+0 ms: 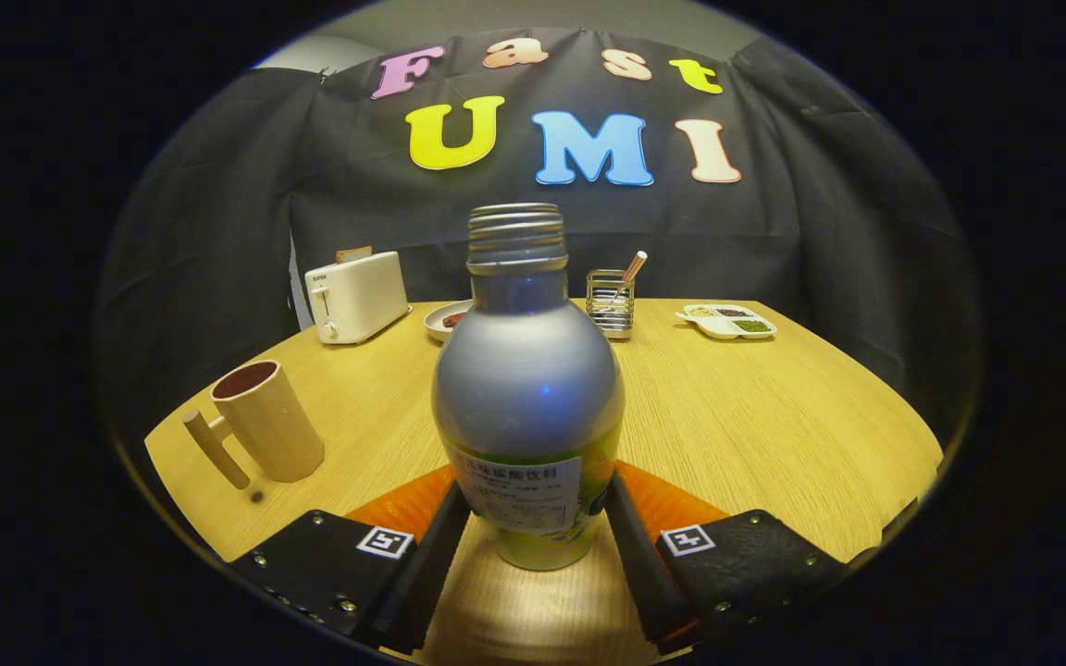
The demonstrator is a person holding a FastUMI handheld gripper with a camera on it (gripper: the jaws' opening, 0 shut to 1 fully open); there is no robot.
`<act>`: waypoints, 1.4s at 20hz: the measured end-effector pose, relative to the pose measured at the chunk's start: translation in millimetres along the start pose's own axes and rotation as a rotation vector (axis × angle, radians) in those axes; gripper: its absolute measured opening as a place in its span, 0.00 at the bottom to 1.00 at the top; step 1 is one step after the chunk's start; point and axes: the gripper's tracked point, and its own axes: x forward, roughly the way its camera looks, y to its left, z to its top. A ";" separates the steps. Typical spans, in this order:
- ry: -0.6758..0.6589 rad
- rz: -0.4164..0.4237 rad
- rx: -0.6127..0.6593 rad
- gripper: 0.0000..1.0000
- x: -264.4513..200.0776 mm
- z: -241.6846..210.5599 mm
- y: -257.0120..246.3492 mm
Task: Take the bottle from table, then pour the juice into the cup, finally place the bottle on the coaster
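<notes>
Fingers of the gripper sit on either side of the bottle, close against its lower body at the label; the left one looks to be touching, the right one is at the bottle's edge, but whether both truly press on it I cannot tell. Bottle stands upright on the wooden table between the fingers, its screw neck uncapped, its upper body silvery grey, a green band and white label low down. An orange coaster lies flat under and behind the bottle, its corners showing to the left and right just beyond the fingers; the bottle's base seems to rest on the near part of it or just in front, hard to say which. To the left, a little farther off, a tan cup with a wooden handle stands upright, dark inside. Farther back on the left is a white toaster, beside it a plate partly hidden behind the bottle. Right of the bottle's neck stands a wire holder with a stick in it, and far right a divided white dish
</notes>
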 end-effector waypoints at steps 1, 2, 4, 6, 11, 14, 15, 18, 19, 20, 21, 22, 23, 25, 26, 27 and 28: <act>0.003 -0.001 -0.002 0.80 2.5 -0.1 -0.1; 0.005 -0.005 -0.003 0.80 1.5 0.9 -1.1; 0.007 -0.005 -0.007 0.78 2.9 1.2 -1.7; 0.019 -0.010 -0.024 0.78 3.2 2.7 -2.4; 0.059 -0.012 -0.095 0.70 2.6 5.5 0.2; 0.062 -0.008 -0.156 0.70 -1.3 24.0 6.8; 0.061 -0.014 -0.184 0.69 -0.1 29.0 8.0; 0.064 -0.017 -0.258 0.69 3.1 44.9 12.1; 0.062 -0.016 -0.274 0.70 2.6 49.5 14.6; 0.060 -0.015 -0.289 0.69 3.3 54.2 16.9; 0.058 -0.016 -0.309 0.70 4.5 57.7 20.3; 0.060 -0.013 -0.331 0.70 5.6 60.9 24.1; 0.060 -0.010 -0.354 0.69 6.0 61.9 28.0; 0.057 -0.014 -0.416 0.70 7.9 67.7 34.2; 0.058 -0.015 -0.448 0.70 10.1 70.5 36.1; 0.057 -0.018 -0.480 0.70 11.1 71.1 39.1; 0.057 -0.018 -0.513 0.70 12.0 73.1 42.3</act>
